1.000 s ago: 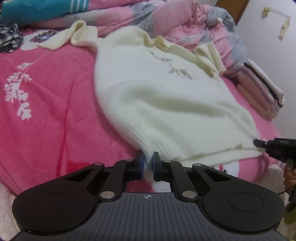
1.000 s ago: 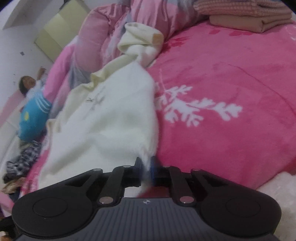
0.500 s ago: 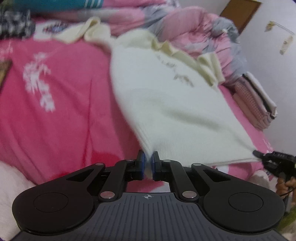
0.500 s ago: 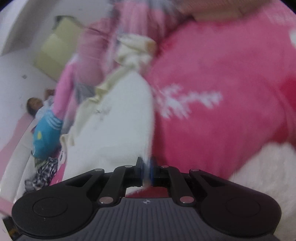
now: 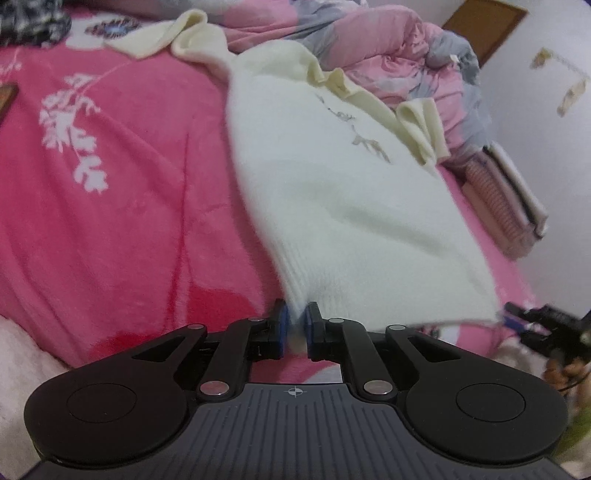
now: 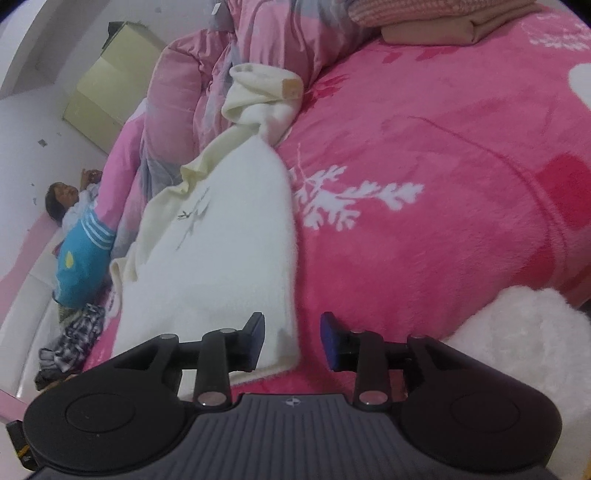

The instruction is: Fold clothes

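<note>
Left wrist view shows the left gripper [image 5: 295,326] pinching one bottom corner of the cream sweater [image 5: 332,184], its blue pads [image 5: 281,326] pressed tight on the ribbed hem. Only this view shows the stack of folded clothes [image 5: 506,195] by the wall from the side, and the right gripper [image 5: 532,325] far off at the other hem corner. It is small and blurry there, so this view cannot tell how it stands.

The right wrist view makes that clear. The right gripper [image 6: 291,338] has its fingers wide apart and holds nothing. The sweater's bottom corner [image 6: 284,354] lies flat on the bed between them, touching neither pad. Only this view shows a person lying at the far left in a blue top [image 6: 83,258], a dark checked cloth [image 6: 70,343] near the bed edge, and a fluffy white cover [image 6: 517,332] at the lower right.

The sweater lies spread out, front side up, on the pink blanket [image 5: 110,203]. Its long way runs from the hem, near the grippers, to the collar [image 5: 325,74], far away by the rumpled pink quilt [image 5: 399,51]. One sleeve [image 6: 258,99] is bunched up against the quilt. The other sleeve [image 5: 166,33] reaches out sideways across the blanket.
</note>
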